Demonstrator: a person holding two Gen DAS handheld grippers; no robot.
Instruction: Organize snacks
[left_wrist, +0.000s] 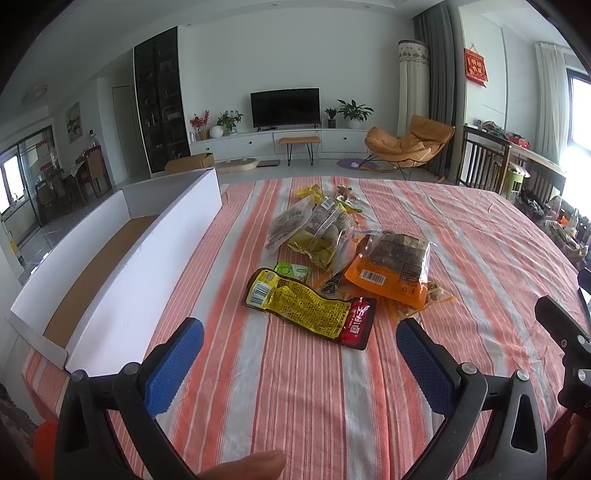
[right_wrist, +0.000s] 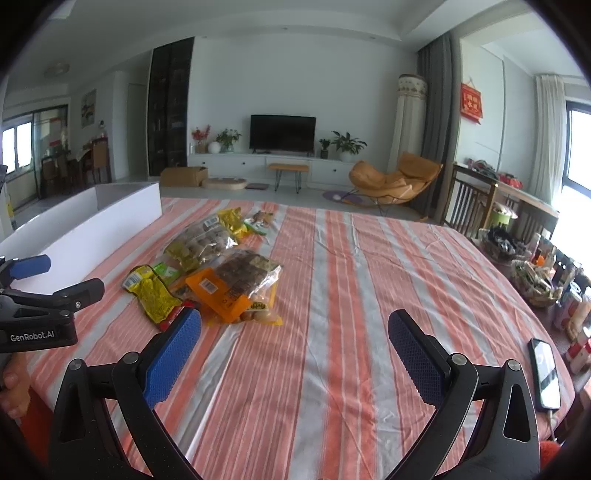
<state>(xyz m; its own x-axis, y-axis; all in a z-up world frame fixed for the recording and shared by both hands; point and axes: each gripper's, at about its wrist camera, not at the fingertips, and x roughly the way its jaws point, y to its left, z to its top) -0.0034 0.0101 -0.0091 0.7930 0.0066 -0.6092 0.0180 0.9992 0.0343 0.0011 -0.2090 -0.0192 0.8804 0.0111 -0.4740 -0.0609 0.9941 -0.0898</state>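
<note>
Striped cloth (left_wrist: 295, 387) is covering the table, with the snacks (left_wrist: 343, 254) lying heaped at its middle, just right of the white box (left_wrist: 122, 280). The left gripper (left_wrist: 300, 334) is hovering spread wide before the yellow packet (left_wrist: 299, 304), holding nothing. The right gripper (right_wrist: 294, 326) is hanging agape and empty beside the pile, with a phone (right_wrist: 545, 373) lying to its right.

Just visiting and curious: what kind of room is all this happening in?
Most likely a home living room: a television on a low white cabinet, an orange lounge chair, and potted plants beside the screen.
</note>
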